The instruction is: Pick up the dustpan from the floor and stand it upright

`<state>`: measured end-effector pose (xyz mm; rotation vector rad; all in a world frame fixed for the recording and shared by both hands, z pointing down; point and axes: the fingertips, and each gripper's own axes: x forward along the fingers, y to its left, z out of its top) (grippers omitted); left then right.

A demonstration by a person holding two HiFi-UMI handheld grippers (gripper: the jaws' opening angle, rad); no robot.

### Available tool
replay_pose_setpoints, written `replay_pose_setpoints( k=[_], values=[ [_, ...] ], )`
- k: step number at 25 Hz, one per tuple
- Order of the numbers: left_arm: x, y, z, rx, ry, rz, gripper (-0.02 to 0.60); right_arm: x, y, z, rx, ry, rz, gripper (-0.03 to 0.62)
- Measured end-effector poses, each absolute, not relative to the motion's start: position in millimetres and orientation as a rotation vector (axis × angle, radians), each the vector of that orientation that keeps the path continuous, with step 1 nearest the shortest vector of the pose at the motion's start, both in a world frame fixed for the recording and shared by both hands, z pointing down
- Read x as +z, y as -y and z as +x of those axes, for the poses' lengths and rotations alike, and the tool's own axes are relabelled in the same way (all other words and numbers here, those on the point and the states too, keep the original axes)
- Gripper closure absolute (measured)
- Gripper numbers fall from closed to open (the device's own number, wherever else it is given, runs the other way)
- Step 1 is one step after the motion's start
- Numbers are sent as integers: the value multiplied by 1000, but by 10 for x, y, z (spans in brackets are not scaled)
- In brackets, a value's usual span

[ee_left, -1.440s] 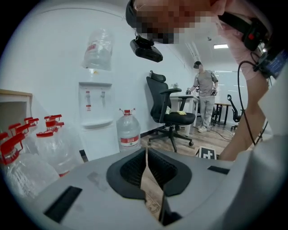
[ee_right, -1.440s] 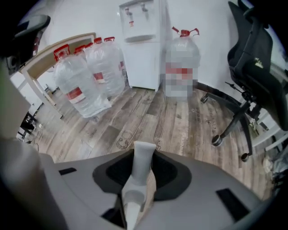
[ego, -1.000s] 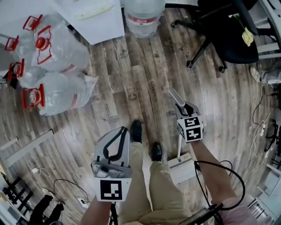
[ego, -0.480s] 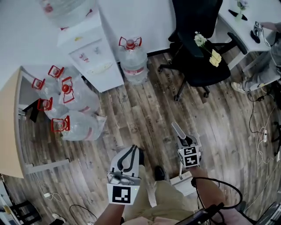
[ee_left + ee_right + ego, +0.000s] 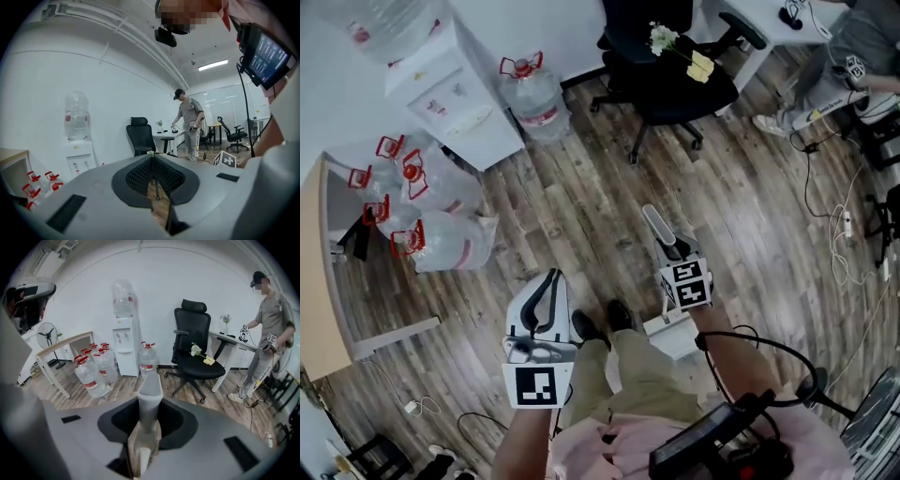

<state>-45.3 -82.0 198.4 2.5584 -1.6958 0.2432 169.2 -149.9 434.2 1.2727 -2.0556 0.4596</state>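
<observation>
Dustpan [image 5: 673, 331]: upright, pan low beside the person's shoes [image 5: 619, 315], handle pointing up. Right gripper [image 5: 673, 251]: jaws clamped on the dustpan's handle. Left gripper [image 5: 549, 281]: jaws pressed together, nothing between them, held over the wood floor [image 5: 581, 216].

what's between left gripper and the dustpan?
The person's two black shoes stand between the left gripper and the dustpan, which the right gripper holds; the head view shows it.
</observation>
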Motion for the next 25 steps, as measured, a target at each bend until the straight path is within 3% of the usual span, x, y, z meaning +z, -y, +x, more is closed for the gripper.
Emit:
replay_pose_setpoints(
  k=[25],
  values=[
    [1631,-1604,454,263,1478,2796,565,3439,-1017,2581,294,2118,1479,491]
  ],
)
